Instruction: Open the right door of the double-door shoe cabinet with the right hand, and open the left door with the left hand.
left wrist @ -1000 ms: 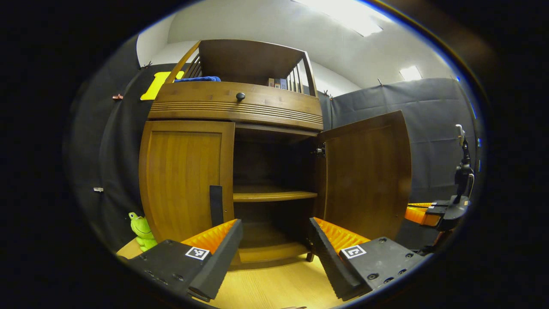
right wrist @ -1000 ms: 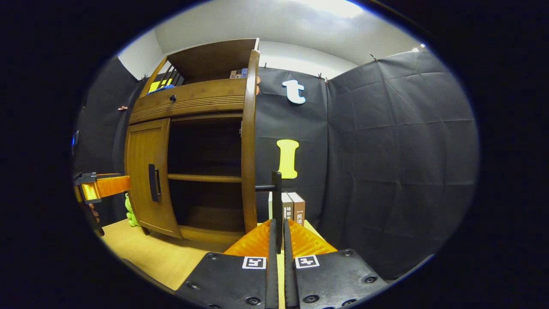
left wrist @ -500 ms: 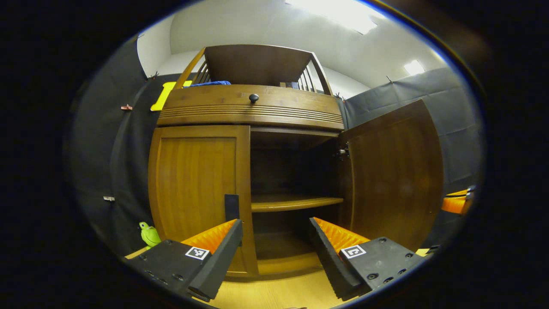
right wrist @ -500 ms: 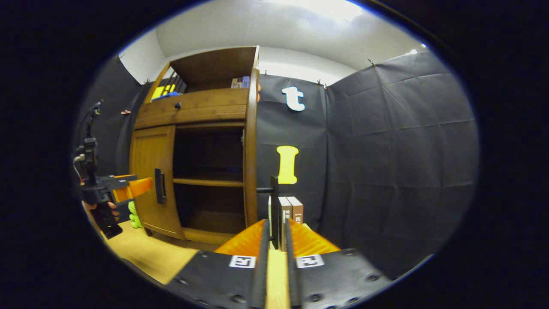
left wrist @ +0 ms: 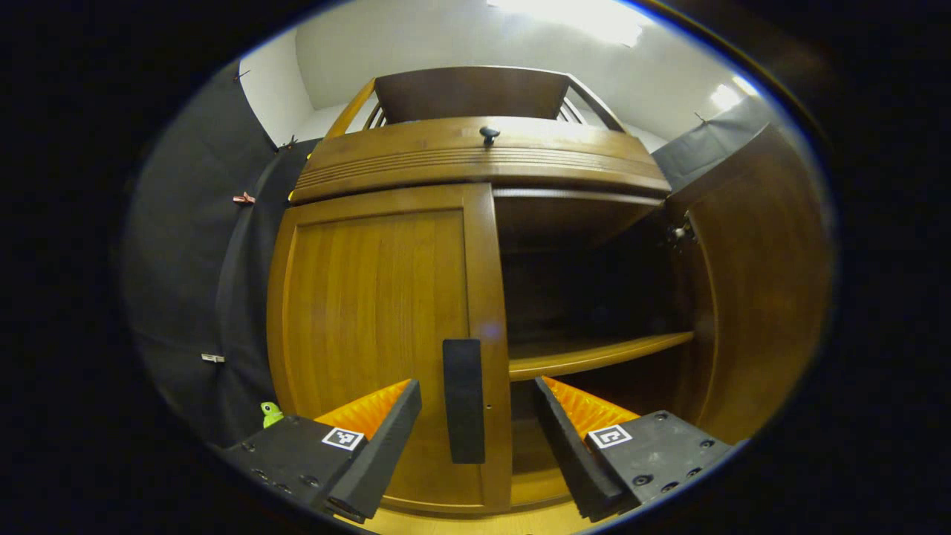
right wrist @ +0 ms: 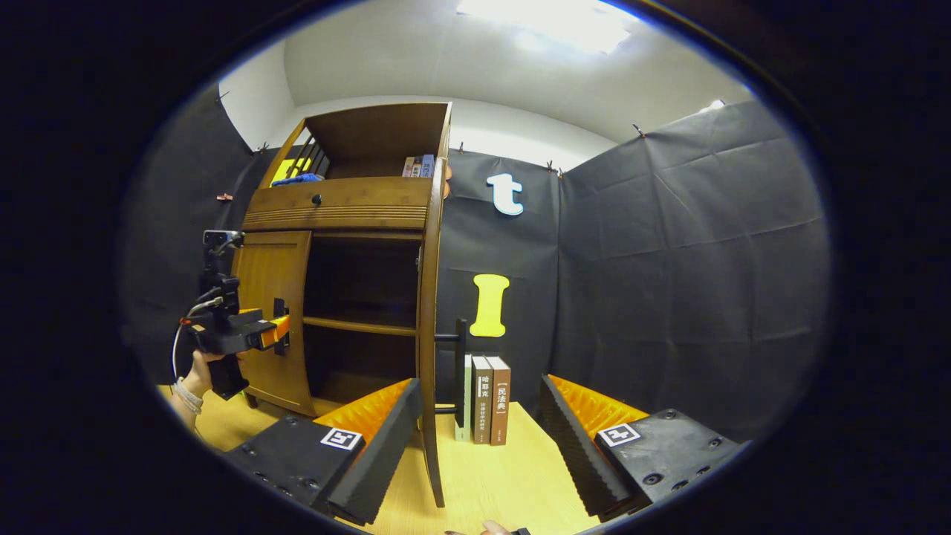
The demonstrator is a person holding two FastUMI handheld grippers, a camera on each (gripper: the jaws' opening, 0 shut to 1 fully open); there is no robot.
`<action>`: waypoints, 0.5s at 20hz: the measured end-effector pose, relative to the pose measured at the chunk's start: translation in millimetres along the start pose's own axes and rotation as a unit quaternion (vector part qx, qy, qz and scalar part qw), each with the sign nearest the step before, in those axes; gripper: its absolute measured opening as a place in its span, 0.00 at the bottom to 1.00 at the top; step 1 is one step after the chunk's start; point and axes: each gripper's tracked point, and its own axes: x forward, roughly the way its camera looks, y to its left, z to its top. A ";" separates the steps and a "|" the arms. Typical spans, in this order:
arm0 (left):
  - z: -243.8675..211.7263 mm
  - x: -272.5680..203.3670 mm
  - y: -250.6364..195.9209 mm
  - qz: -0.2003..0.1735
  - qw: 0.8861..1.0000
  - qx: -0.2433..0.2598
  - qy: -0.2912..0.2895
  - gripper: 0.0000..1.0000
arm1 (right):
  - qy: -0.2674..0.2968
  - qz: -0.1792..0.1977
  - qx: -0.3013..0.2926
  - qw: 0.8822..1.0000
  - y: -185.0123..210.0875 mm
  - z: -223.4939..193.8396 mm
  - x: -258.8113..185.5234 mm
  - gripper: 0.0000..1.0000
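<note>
The wooden shoe cabinet [left wrist: 483, 160] is close ahead in the left gripper view. Its left door [left wrist: 371, 312] is closed, and that door's dark vertical handle [left wrist: 463, 401] stands between the spread fingers of my open left gripper [left wrist: 477, 386]. I cannot tell whether they touch. The right door [left wrist: 758, 297] is swung wide open. In the right gripper view it is seen edge-on [right wrist: 429, 297], its handle [right wrist: 461, 364] just ahead of my open right gripper [right wrist: 479, 386], which holds nothing. There the left gripper [right wrist: 245, 333] reaches the left door's handle [right wrist: 281, 327].
Inside the cabinet a shelf [left wrist: 594, 357] crosses a dark interior. A drawer with a round knob [left wrist: 489, 134] sits above the doors. Three books [right wrist: 487, 397] stand on the wooden floor [right wrist: 505, 475] by the right door. A green toy [left wrist: 269, 412] sits at the cabinet's left. A hand [right wrist: 197, 371] holds the left gripper.
My right gripper let go of the right door's handle, opened, and drew back. My left gripper moved in on the left door until its handle came between the fingers.
</note>
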 end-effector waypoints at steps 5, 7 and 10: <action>-16.4 17.2 10.7 0.015 1.000 -0.015 0.003 0.80 | -0.011 -0.038 -0.030 0.999 -20.6 -1.5 4.7 0.98; -19.2 24.7 12.4 0.013 1.000 -0.015 0.000 0.67 | -0.006 -0.051 -0.035 0.998 -25.9 -3.9 6.2 0.95; -19.2 26.7 1.8 -0.011 0.999 -0.040 -0.003 0.45 | 0.004 -0.047 -0.028 0.998 -22.8 -7.9 5.7 0.97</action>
